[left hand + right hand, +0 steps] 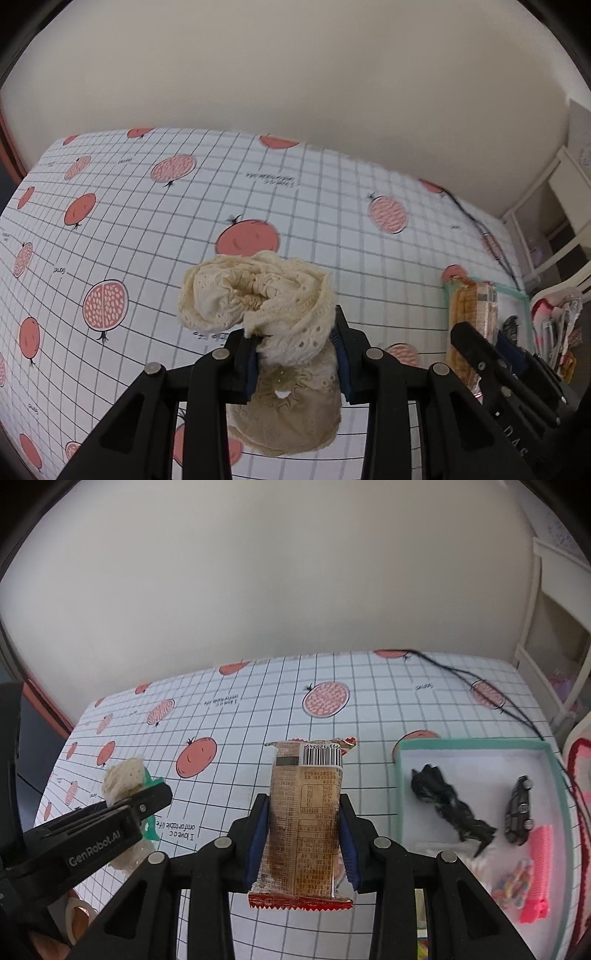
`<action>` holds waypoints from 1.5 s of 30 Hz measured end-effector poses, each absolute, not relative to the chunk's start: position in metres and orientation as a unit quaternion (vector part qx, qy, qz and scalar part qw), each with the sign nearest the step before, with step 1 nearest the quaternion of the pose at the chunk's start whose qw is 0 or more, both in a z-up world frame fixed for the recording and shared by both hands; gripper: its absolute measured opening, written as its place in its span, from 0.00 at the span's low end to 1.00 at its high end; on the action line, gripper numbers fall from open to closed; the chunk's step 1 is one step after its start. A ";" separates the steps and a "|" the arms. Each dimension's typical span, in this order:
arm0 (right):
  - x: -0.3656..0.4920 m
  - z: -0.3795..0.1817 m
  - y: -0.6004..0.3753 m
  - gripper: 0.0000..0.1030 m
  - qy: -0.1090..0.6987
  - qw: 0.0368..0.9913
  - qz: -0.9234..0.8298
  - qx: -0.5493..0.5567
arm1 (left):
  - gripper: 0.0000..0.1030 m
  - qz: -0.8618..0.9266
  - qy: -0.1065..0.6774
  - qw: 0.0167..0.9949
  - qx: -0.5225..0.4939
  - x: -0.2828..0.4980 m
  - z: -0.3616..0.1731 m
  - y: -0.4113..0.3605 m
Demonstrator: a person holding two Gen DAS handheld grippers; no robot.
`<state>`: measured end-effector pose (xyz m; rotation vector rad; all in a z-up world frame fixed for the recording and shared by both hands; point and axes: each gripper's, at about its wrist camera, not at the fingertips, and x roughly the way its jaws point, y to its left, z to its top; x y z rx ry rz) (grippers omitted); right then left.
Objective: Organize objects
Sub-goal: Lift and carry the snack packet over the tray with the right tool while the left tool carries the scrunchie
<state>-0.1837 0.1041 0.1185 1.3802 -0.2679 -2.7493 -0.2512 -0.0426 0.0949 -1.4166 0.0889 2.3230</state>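
Left claw [295, 354] pinches a cream lace cloth [258, 295] above the counter [147, 221] w/ fruit-print grid cover. Right claw [304, 830] clamps a snack packet [304, 812], lifted just left of the teal tray [554, 775] holding a toy car [519, 808], black wrapper [443, 801], pink comb [537, 871].

Both grippers, left gripper [295, 354] and right gripper [304, 840], show black linkages, silver pivot screws, blue pads, white "GenRobot.AI" lettering.
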 end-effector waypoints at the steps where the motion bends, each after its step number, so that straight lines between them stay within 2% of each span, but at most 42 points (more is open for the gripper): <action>1: -0.182 0.122 0.106 0.37 -0.085 0.024 -0.891 0.445 | 0.34 0.835 0.031 0.212 -0.507 -0.249 0.099 -0.040; 14: -0.164 0.139 0.163 0.37 -0.092 -0.007 -0.899 0.429 | 0.34 0.851 0.036 0.250 -0.461 -0.219 0.140 0.008; 45: -0.135 0.156 0.300 0.37 -0.152 -0.109 -0.905 0.383 | 0.34 0.833 0.077 0.335 -0.434 -0.162 0.139 0.109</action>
